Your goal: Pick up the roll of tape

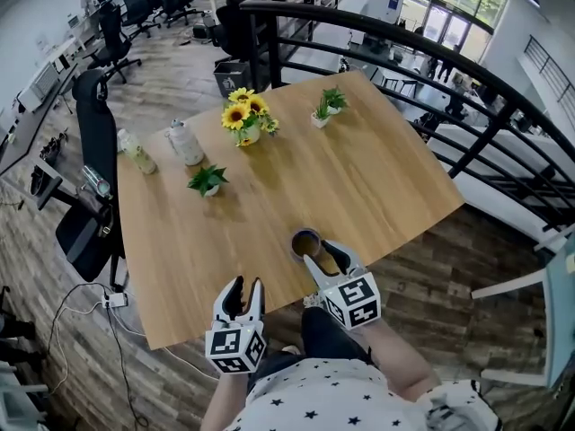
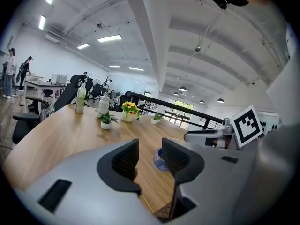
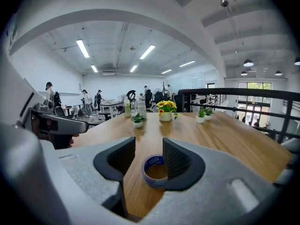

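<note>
Now | my right gripper (image 3: 149, 153) spread, lined on roll of tape (image 3: 155, 172) | left gripper (image 2: 150, 154) spread, empty | grasp and lift remain.

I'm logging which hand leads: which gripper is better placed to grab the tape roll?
Right. The right gripper, jaws open, sits just behind the roll of tape, lined up with it. The left gripper, also open, hangs at the edge of the table, farther off.
</note>
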`<action>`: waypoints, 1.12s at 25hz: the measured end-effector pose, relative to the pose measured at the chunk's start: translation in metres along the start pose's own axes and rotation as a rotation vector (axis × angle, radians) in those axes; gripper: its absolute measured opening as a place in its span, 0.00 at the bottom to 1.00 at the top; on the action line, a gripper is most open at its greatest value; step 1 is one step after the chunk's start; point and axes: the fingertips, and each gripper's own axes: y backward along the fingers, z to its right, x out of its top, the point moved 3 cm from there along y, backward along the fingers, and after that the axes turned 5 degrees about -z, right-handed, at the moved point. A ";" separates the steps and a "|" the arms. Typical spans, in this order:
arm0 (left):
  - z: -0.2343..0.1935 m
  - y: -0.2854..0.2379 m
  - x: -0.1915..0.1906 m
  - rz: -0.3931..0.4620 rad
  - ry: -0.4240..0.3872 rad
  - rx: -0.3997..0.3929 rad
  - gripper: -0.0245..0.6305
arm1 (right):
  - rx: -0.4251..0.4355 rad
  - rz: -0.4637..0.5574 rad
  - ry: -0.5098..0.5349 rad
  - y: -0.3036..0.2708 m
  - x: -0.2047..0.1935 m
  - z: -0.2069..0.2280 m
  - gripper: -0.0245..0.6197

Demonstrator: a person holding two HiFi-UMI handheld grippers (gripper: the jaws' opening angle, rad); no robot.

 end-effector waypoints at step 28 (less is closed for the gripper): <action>-0.003 -0.065 -0.008 -0.072 0.036 0.014 0.26 | -0.015 -0.178 -0.009 -0.078 -0.046 0.063 0.30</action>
